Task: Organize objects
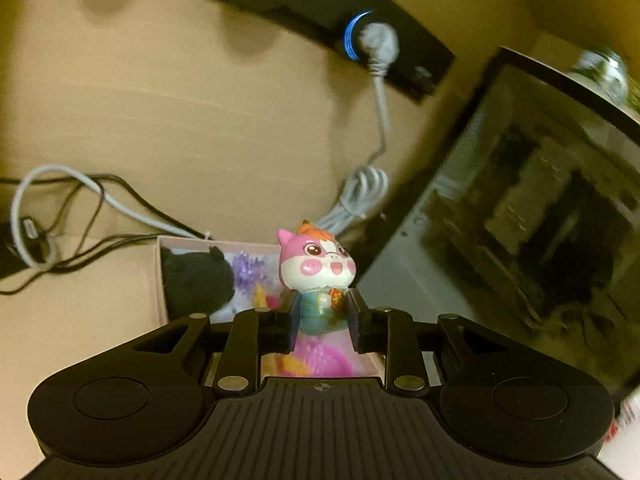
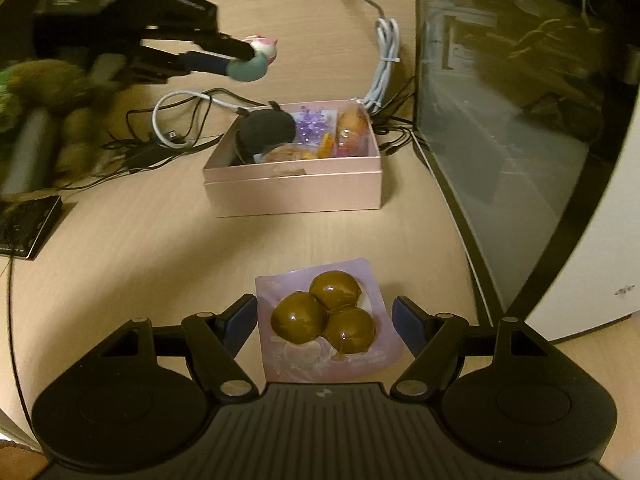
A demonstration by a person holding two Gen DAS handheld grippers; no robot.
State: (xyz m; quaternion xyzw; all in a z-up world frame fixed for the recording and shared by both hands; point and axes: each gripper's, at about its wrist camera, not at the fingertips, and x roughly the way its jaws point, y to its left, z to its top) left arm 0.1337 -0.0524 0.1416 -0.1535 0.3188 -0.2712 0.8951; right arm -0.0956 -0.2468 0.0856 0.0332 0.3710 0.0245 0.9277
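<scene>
My left gripper (image 1: 323,314) is shut on the teal body of a pink pig figurine (image 1: 318,268), which it holds upright in the air over the pink box (image 1: 161,280). The right wrist view shows that gripper (image 2: 244,60) up left of the box (image 2: 292,188). Inside the box lie a black plush (image 2: 266,128), a purple bow (image 2: 308,122) and orange toys. My right gripper (image 2: 325,320) sits in front of the box. A lilac blister pack with three brown balls (image 2: 326,312) spans its jaws, with the pack's side edges against both pads.
A glass-sided computer case (image 2: 520,120) stands to the right of the box. White and black cables (image 2: 180,128) lie behind and left of the box. A black power strip (image 1: 380,40) runs along the back. A green-brown plush (image 2: 44,88) and a dark pad (image 2: 28,224) are at the left.
</scene>
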